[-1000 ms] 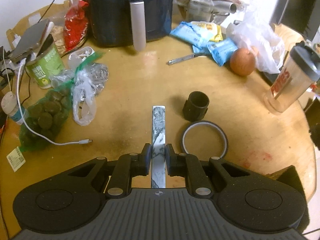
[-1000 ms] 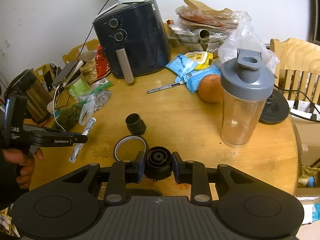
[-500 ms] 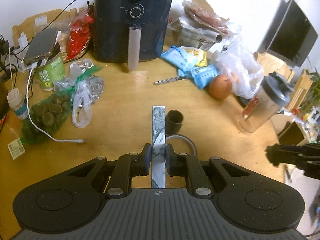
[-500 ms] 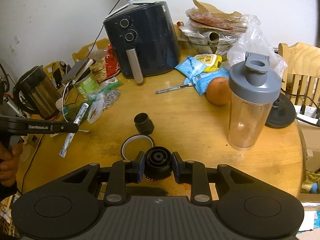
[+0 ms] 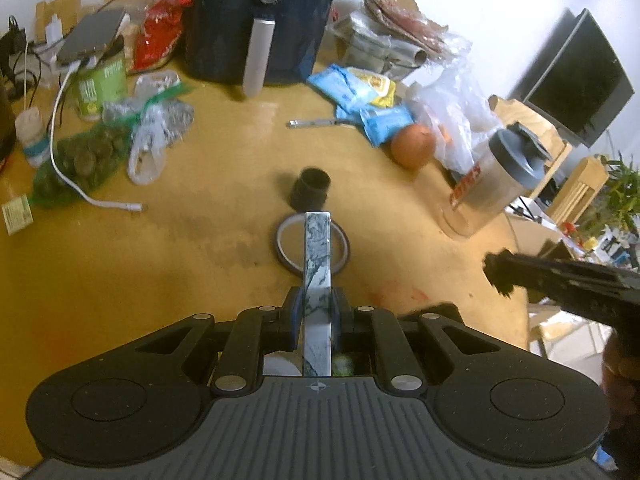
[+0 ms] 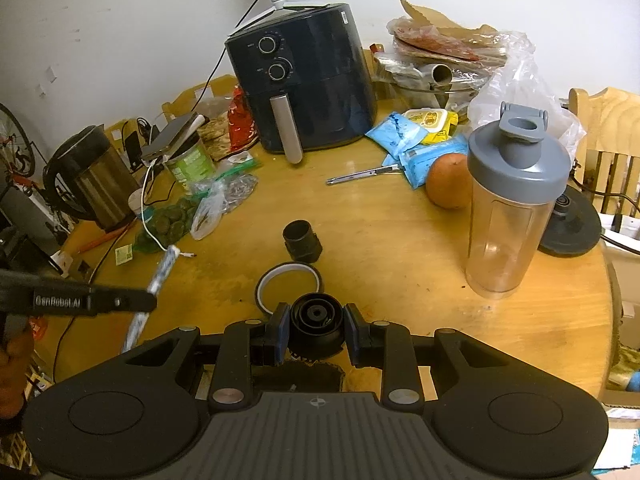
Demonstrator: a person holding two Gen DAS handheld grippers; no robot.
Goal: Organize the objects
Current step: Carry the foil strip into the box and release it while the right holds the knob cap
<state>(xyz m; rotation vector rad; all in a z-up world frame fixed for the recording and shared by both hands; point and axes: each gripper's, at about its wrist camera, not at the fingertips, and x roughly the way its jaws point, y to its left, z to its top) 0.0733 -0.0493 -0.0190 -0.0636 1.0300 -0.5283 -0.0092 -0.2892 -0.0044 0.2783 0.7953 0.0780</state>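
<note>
Left gripper (image 5: 316, 312) clamps flat marbled grey-white stick (image 5: 317, 256), held above round wooden table (image 5: 160, 260). Right gripper (image 6: 316, 328) pinches black ribbed round cap (image 6: 316, 318) over table edge. Best approach: keep both grips firm, clear black tape ring (image 6: 289, 280), set down away from clutter.

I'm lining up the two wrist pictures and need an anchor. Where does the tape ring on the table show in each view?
Left wrist view: the tape ring lies flat at centre, partly behind the marbled stick held in the left gripper.
Right wrist view: it lies just below centre, right above the right gripper and its black round part.
Shared landmark: the short black cylinder, just beyond the ring in both.
</note>
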